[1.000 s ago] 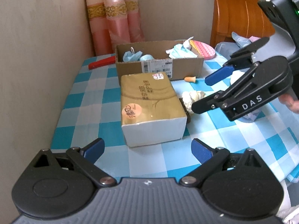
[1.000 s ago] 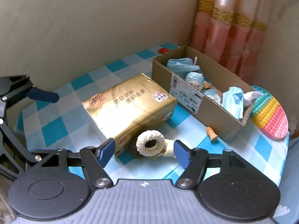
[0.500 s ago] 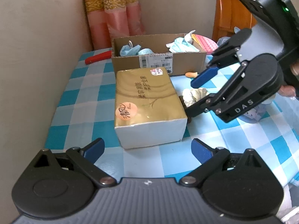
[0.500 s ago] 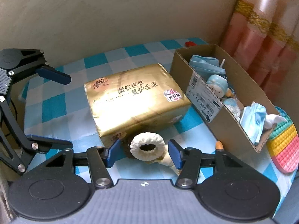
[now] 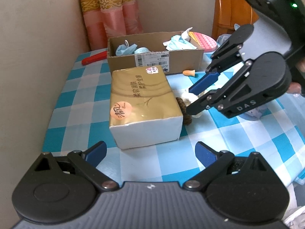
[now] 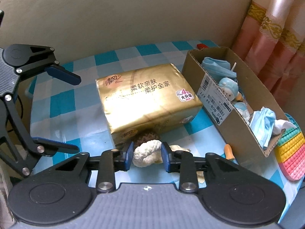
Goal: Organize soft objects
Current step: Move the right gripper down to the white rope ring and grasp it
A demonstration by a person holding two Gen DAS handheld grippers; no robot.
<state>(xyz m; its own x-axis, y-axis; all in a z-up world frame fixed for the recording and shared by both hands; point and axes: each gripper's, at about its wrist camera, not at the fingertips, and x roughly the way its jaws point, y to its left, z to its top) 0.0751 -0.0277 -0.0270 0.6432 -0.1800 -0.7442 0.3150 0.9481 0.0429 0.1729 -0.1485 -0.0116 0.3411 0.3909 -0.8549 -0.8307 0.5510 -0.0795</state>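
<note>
Right wrist view: the right gripper (image 6: 146, 155) is closing, its pads pressed on the white fluffy scrunchie (image 6: 145, 152), squeezed beside the gold tissue pack (image 6: 146, 100). The left gripper (image 5: 150, 152) is held wide apart, grasping nothing. A cardboard box (image 6: 211, 97) of masks is set on the blue-checked surface (image 6: 63, 103), near beige walls and a pink curtain (image 6: 276, 32).

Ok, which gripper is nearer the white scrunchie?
Right. The right gripper is closing on the white scrunchie, pads against both its sides. The left gripper hangs open, short of the tissue pack.
</note>
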